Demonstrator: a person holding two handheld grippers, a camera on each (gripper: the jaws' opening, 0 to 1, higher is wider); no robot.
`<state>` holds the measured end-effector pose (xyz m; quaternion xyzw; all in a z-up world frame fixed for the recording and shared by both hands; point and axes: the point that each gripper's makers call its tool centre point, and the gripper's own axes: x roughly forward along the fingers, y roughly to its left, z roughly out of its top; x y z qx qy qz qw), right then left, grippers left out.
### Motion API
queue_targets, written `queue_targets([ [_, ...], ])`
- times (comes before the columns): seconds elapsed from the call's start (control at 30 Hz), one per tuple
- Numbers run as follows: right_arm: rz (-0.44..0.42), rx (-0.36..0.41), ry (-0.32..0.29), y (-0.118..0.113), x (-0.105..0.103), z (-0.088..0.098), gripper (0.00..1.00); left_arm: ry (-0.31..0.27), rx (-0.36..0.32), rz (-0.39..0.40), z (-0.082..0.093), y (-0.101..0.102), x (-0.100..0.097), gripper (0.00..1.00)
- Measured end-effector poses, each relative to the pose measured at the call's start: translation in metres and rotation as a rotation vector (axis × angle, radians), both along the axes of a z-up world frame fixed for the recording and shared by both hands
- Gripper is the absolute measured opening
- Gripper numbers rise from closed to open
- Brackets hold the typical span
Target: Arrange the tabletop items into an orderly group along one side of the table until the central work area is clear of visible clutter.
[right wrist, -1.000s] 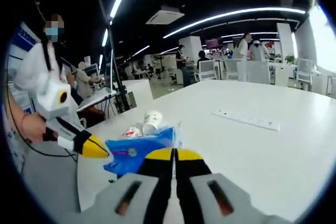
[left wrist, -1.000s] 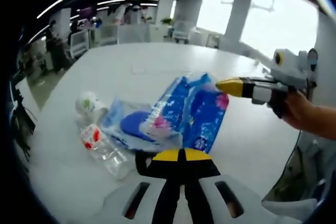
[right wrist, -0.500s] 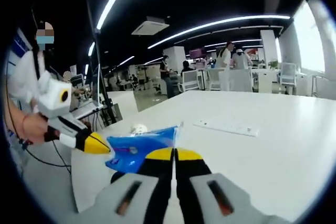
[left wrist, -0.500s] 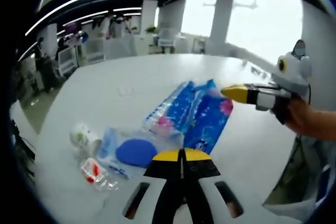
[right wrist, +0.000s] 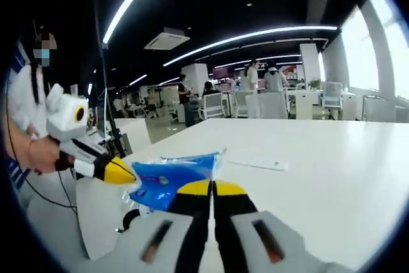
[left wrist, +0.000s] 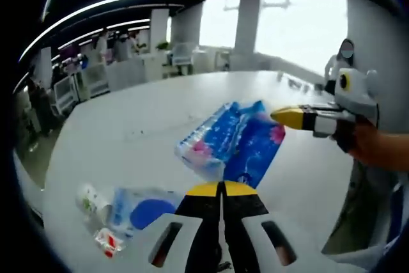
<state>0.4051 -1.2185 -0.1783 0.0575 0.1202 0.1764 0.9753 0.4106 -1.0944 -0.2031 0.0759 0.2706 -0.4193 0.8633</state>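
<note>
Your left gripper (left wrist: 220,190) pinches the blue pack (left wrist: 230,142) off the table (left wrist: 128,126); your right gripper's (right wrist: 213,188) jaws are pressed together on it too.

— What can't you make out?
— The blue packet (left wrist: 233,145): its print is too blurred to read, and the left tool (left wrist: 221,189) covers its near end.
— And elsewhere?
— The small bottle (left wrist: 107,242) by the desk (left wrist: 147,113) edge is smeared; its label is illegible.
</note>
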Motion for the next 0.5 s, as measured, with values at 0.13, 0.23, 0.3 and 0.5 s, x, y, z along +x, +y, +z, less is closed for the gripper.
queue_targets([
  [0.13,-0.038,-0.005,-0.006,-0.016,-0.005,0.003,0.00,-0.006,-0.013,-0.034,0.005,-0.016,0.002,0.00],
  [0.23,-0.061,-0.011,-0.006,-0.027,-0.009,0.005,0.00,-0.018,-0.013,-0.066,0.007,-0.029,0.001,0.00],
  [0.3,-0.073,-0.017,-0.005,-0.033,-0.012,0.004,0.00,-0.013,-0.018,-0.076,0.007,-0.036,0.000,0.00],
  [0.5,-0.108,-0.022,-0.006,-0.049,-0.018,0.003,0.00,-0.021,-0.021,-0.108,0.008,-0.054,0.000,0.00],
])
